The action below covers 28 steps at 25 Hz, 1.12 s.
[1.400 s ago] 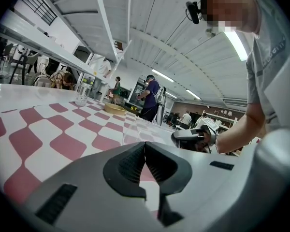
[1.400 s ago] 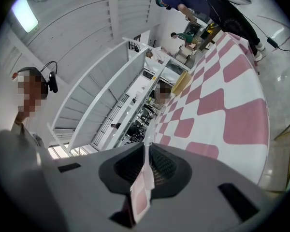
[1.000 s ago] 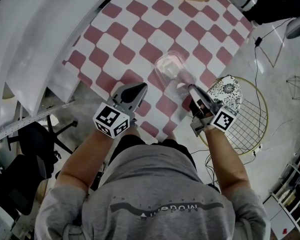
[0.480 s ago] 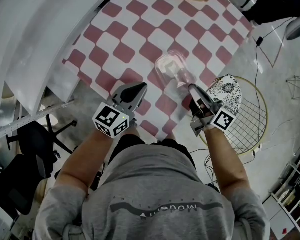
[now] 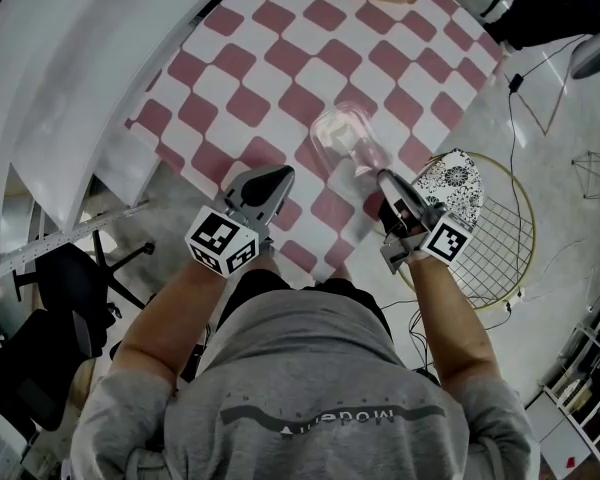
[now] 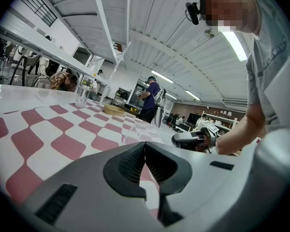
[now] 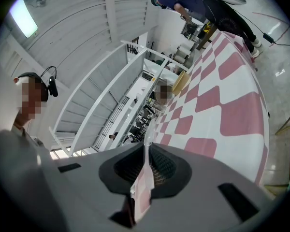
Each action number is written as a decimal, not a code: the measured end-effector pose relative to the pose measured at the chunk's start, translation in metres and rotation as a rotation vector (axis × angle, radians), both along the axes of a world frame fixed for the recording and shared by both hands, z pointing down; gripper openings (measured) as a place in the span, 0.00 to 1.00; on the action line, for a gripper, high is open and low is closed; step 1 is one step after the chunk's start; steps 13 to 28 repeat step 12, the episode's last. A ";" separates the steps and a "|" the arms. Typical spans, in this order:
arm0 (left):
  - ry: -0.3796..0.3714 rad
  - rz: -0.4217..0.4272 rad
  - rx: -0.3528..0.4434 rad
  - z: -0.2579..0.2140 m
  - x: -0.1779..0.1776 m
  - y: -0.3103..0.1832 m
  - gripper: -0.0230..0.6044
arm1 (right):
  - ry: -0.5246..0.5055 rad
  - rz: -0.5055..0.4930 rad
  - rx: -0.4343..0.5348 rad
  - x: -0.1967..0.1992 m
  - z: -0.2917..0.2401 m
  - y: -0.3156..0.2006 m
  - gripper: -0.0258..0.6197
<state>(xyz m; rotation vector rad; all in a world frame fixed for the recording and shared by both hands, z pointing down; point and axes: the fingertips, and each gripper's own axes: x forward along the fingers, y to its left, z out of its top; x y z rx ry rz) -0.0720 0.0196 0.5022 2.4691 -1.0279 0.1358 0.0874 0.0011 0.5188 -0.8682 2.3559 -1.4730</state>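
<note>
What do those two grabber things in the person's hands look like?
Both are smooth grey shells that narrow to a point. The left gripper and the right gripper each carry a white cube with black square markers. Inside the jaws sit dark ribbed pads. The person wears a grey short-sleeved T-shirt.
</note>
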 end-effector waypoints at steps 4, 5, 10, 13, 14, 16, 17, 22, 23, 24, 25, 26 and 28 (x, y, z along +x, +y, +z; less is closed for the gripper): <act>0.001 0.002 0.001 -0.001 0.000 0.000 0.06 | 0.002 -0.001 -0.002 0.000 0.000 0.001 0.10; 0.002 0.003 0.001 -0.001 0.000 0.000 0.06 | 0.002 -0.001 -0.002 0.000 0.000 0.001 0.10; 0.001 0.005 0.002 -0.001 0.002 -0.002 0.06 | 0.003 -0.006 -0.003 0.001 0.000 0.000 0.10; 0.000 0.007 0.002 -0.001 0.002 -0.002 0.06 | 0.006 -0.010 0.004 0.001 0.000 -0.001 0.10; 0.000 0.007 0.002 -0.001 0.002 -0.002 0.06 | 0.006 -0.010 0.004 0.001 0.000 -0.001 0.10; 0.000 0.007 0.002 -0.001 0.002 -0.002 0.06 | 0.006 -0.010 0.004 0.001 0.000 -0.001 0.10; 0.000 0.007 0.002 -0.001 0.002 -0.002 0.06 | 0.006 -0.010 0.004 0.001 0.000 -0.001 0.10; 0.000 0.007 0.002 -0.001 0.002 -0.002 0.06 | 0.006 -0.010 0.004 0.001 0.000 -0.001 0.10; 0.000 0.007 0.002 -0.001 0.002 -0.002 0.06 | 0.006 -0.010 0.004 0.001 0.000 -0.001 0.10; 0.000 0.007 0.002 -0.001 0.002 -0.002 0.06 | 0.006 -0.010 0.004 0.001 0.000 -0.001 0.10; 0.000 0.007 0.002 -0.001 0.002 -0.002 0.06 | 0.006 -0.010 0.004 0.001 0.000 -0.001 0.10; 0.000 0.007 0.002 -0.001 0.002 -0.002 0.06 | 0.006 -0.010 0.004 0.001 0.000 -0.001 0.10; 0.000 0.007 0.002 -0.001 0.002 -0.002 0.06 | 0.006 -0.010 0.004 0.001 0.000 -0.001 0.10</act>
